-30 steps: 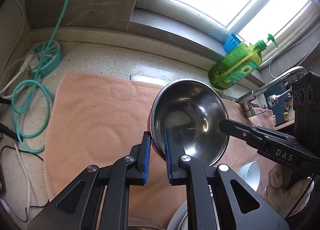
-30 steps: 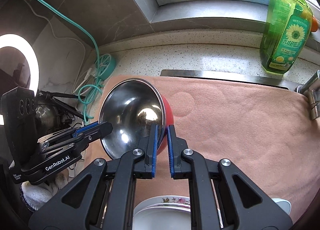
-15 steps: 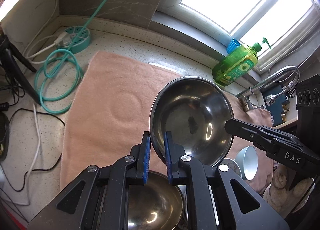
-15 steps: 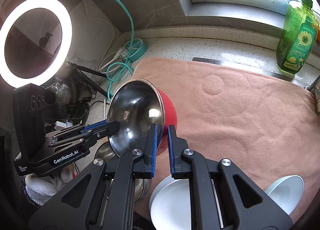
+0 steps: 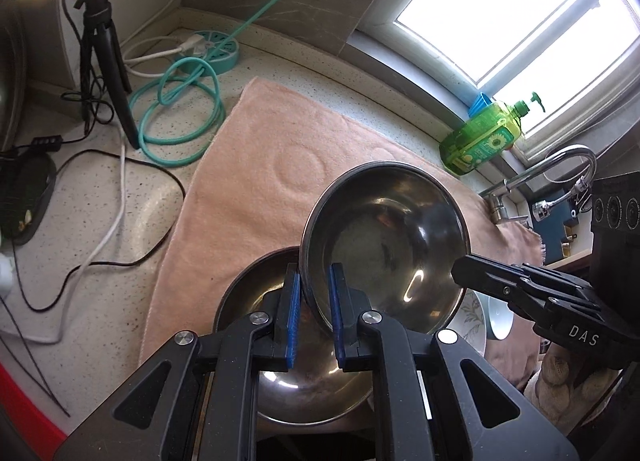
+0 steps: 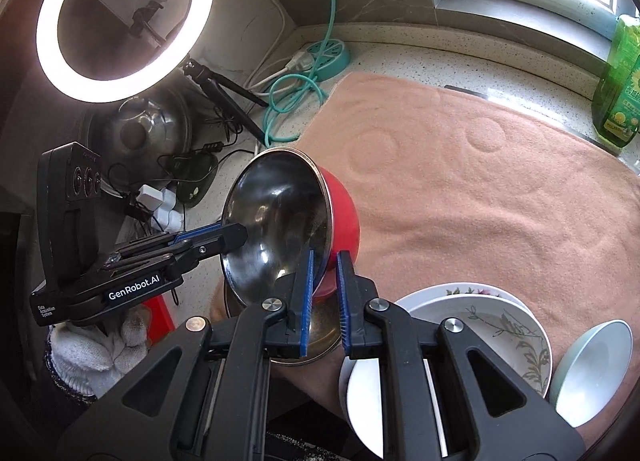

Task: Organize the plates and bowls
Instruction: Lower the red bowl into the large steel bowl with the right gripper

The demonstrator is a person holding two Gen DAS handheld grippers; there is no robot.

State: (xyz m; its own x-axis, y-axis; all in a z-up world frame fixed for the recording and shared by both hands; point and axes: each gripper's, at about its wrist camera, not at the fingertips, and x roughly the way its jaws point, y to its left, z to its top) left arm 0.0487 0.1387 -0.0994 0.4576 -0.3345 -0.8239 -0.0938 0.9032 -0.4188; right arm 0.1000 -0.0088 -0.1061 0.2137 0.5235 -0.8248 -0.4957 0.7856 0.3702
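Both grippers hold one steel bowl with a red outside [image 5: 384,245] by opposite rims, tilted, in the air. My left gripper [image 5: 314,297] is shut on its near rim; my right gripper [image 6: 322,285] is shut on the other rim, and the bowl [image 6: 280,221] shows its red shell there. Below it a second steel bowl [image 5: 256,293] rests on the pink towel [image 5: 260,181]. White flowered plates [image 6: 480,317] and a pale blue bowl [image 6: 592,365] lie at the towel's front right.
A green soap bottle [image 5: 480,141] and a tap [image 5: 552,165] stand at the back right by the window. A teal cable coil [image 5: 180,113], a tripod [image 5: 104,49], a ring light [image 6: 124,17] and black wires lie left of the towel.
Both grippers have pulled back and up with the bowl, away from the window. The second steel bowl, the plates and the pale blue bowl have come more into view below.
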